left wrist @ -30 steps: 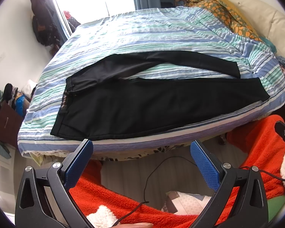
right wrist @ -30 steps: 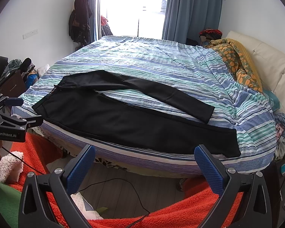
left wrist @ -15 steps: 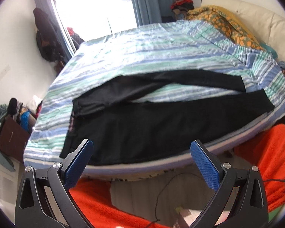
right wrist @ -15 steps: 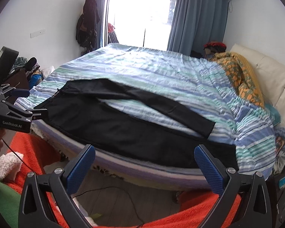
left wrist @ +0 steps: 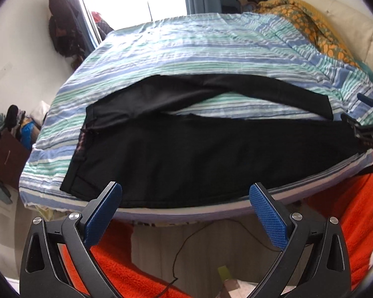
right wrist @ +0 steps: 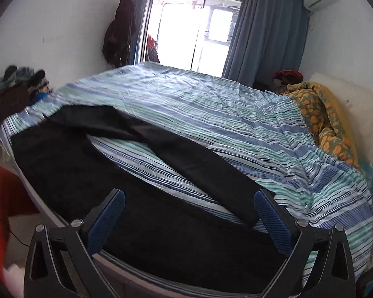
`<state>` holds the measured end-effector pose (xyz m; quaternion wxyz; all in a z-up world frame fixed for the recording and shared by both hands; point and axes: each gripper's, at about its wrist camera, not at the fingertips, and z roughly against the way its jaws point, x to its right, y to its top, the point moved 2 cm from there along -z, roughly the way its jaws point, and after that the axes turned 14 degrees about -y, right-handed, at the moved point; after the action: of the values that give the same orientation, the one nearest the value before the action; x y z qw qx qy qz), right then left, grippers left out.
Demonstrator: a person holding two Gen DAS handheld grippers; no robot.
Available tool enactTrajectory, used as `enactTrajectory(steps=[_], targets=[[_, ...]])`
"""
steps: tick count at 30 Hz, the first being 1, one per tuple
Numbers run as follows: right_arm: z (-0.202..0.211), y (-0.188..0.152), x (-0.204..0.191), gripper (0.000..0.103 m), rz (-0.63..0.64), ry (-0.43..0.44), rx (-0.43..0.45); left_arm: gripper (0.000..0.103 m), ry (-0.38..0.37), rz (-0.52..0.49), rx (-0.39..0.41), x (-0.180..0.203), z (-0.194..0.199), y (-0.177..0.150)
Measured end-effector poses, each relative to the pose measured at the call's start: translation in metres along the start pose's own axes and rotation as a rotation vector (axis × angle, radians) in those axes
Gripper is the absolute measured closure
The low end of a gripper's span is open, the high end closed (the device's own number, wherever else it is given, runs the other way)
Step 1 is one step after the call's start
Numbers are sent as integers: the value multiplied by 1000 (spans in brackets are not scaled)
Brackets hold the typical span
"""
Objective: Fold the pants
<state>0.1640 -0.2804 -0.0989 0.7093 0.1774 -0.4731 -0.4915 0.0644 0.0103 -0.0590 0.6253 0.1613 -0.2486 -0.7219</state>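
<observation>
Black pants (left wrist: 199, 154) lie spread flat on the striped bed (left wrist: 186, 47), waistband at the left, the two legs splayed apart toward the right. My left gripper (left wrist: 185, 196) is open and empty, just off the bed's near edge below the waist end. My right gripper (right wrist: 189, 208) is open and empty, low over the near leg of the pants (right wrist: 126, 193), with the far leg's hem by its right finger. The right gripper also shows at the right edge of the left wrist view (left wrist: 368, 129).
An orange-patterned quilt (right wrist: 323, 114) and a cream headboard (right wrist: 355, 104) lie at the bed's right side. A red fleece blanket (left wrist: 355, 213) and a black cable (left wrist: 186, 248) lie on the floor below the bed edge. Clothes and a brown cabinet (left wrist: 5, 154) stand at the left.
Both grippers have moved up and forward toward the bed. The right gripper now hovers over the near pant leg; the pants have not moved.
</observation>
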Motion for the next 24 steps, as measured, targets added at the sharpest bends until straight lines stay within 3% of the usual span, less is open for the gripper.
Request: enactTrajectory(steps=[2, 4, 9, 10, 11, 12, 13, 16, 19, 20, 22, 24], targets=[[-53, -15, 10, 14, 107, -2, -83, 1, 1, 31, -22, -4, -4, -4], [-95, -32, 19, 34, 160, 50, -174, 1, -6, 71, -41, -8, -9, -5], [-158, -55, 15, 38, 287, 78, -277, 1, -4, 107, -79, -11, -24, -2], [-166, -58, 13, 45, 323, 47, -296, 1, -1, 103, -92, -10, -29, -1], [-174, -61, 13, 54, 355, 22, -314, 1, 2, 99, -106, -10, -34, -1], [-179, -61, 15, 80, 372, 4, -328, 1, 6, 96, -123, -9, -39, -1], [-180, -56, 19, 98, 373, -7, -332, 1, 9, 93, -140, -8, -45, -1], [-183, 11, 61, 98, 206, 24, -329, 1, 0, 85, -162, -6, -52, 4], [-219, 107, 134, 97, 40, -33, -297, 1, -9, 59, -141, -1, -49, 19], [-238, 129, 159, 89, -29, -39, -332, 1, 3, 47, -124, 0, -46, 25], [-266, 155, 202, 32, -158, -115, -378, 1, 27, 31, -91, 3, -39, 34], [-269, 159, 227, 29, -229, -217, -336, 1, 37, 38, -72, 1, -37, 35]])
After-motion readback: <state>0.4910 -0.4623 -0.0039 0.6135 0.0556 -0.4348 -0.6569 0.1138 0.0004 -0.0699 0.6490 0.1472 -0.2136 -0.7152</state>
